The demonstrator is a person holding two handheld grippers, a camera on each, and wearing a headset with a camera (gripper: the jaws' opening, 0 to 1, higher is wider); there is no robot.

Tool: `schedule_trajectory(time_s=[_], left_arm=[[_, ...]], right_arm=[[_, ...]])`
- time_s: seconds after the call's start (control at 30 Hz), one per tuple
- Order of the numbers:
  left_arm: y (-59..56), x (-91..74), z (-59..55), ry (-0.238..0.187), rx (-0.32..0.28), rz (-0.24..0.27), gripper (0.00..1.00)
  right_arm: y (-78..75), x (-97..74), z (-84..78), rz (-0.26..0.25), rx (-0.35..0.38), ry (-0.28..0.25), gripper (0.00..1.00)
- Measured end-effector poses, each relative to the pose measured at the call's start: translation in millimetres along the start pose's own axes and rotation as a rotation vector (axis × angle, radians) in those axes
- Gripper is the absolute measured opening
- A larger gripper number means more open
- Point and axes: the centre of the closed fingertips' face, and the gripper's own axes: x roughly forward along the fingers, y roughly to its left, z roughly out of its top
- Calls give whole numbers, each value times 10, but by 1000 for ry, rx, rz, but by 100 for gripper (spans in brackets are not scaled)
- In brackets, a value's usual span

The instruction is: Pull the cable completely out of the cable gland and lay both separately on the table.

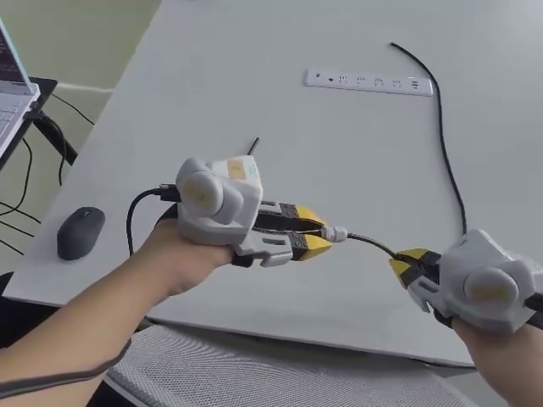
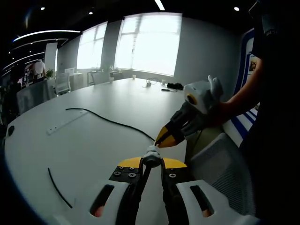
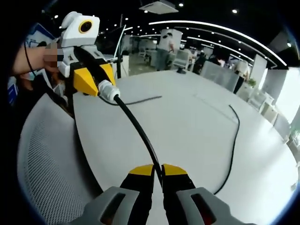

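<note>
Black cable [image 1: 371,242] hangs over the table [image 1: 212,102] edge, pinched by the right gripper [image 1: 405,264]; the left gripper [image 1: 315,233] clamps the gland [image 1: 335,232]. Pulling step, likely; next, draw the grippers apart.

Bright daylight, window glare, fisheye edges

The table [image 1: 254,68] is being seen as smooth and matt, the cable gland [image 1: 335,232] as pale plastic, the cable [image 1: 369,242] as smooth black rubbery stuff, the chair [image 1: 254,373] as grey mesh cloth.

Bright windows [image 2: 147,44], long white table [image 1: 246,93]
</note>
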Motion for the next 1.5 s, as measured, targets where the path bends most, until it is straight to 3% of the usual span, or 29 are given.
schedule_trajectory(time_s=[0.2, 0.37, 0.43, 0.57, 0.93, 1.17, 1.5], left_arm=[[6, 4, 21, -1, 12, 0, 15], [-36, 14, 23, 7, 11, 0, 15], [-39, 22, 13, 11, 8, 1, 15], [-64, 33, 9, 17, 10, -5, 15], [-63, 34, 4, 31, 20, 0, 15], [-71, 71, -8, 38, 26, -4, 15], [-54, 84, -9, 36, 38, -9, 15]], right_arm=[[-19, -116, 189, -26, -123, -26, 7], [104, -187, 427, 3, -222, -52, 14], [218, -177, 517, 40, -279, -67, 16], [309, -169, 606, 42, -382, -67, 15], [410, -103, 746, 78, -469, -76, 9], [492, -75, 754, 112, -531, -75, 3], [482, -66, 726, 114, -465, -67, 0]])
